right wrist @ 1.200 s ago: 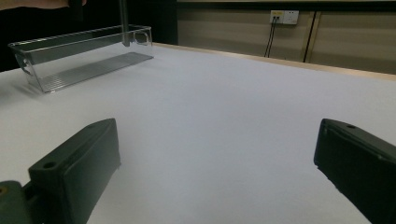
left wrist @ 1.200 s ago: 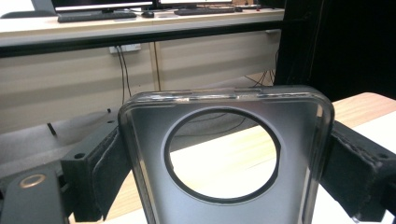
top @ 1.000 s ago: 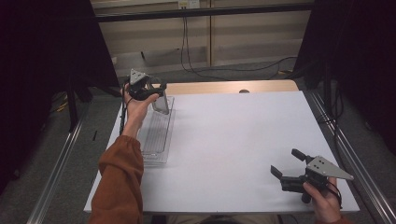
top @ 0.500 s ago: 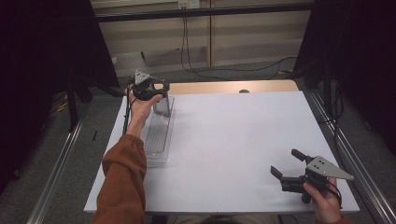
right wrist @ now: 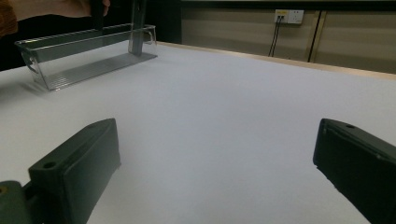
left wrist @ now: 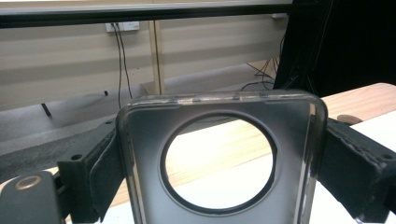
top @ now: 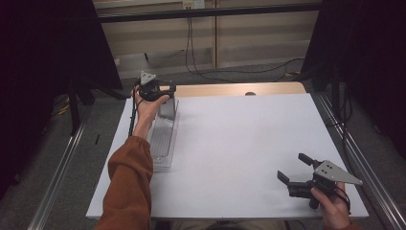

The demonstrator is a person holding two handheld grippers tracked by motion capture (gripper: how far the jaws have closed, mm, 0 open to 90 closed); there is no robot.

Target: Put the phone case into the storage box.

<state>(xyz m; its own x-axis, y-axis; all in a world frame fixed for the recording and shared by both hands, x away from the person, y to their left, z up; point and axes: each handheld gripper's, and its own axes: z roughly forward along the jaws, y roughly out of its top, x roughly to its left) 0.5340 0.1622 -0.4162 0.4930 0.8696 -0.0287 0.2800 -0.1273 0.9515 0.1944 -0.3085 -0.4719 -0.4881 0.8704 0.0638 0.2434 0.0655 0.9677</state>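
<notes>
The left tool (top: 165,91) is clenched on a smoky translucent phone case (left wrist: 219,158), one black jaw pressed to each long edge. The left gripper view shows this plainly: the case stands upright between the jaws with its big round camera hole in the middle, and through the hole the white bench top and the wooden strip behind it are visible. In the high view the same case (top: 167,108) is a small grey slab hanging below the tool at the far end of a clear plastic tray (top: 162,143); its lower edge sits inside the tray's far end, though whether it touches the floor of the tray cannot be told from there. The right gripper view adds a side look: the case (right wrist: 137,28) rises upright out of the far end of the tray (right wrist: 70,60), reaching down near the tray's ribbed floor, and the tray has curled handles at its ends.

The left hand (top: 146,103) and an orange-brown sleeve (top: 127,187) run alongside the tray, which lies lengthwise near the left edge of the white bench (top: 239,143).

The right tool (top: 297,170) is released, its jaws spread wide with nothing between them, held low over the near right corner of the bench by the right hand (top: 330,203), well apart from the tray.
</notes>
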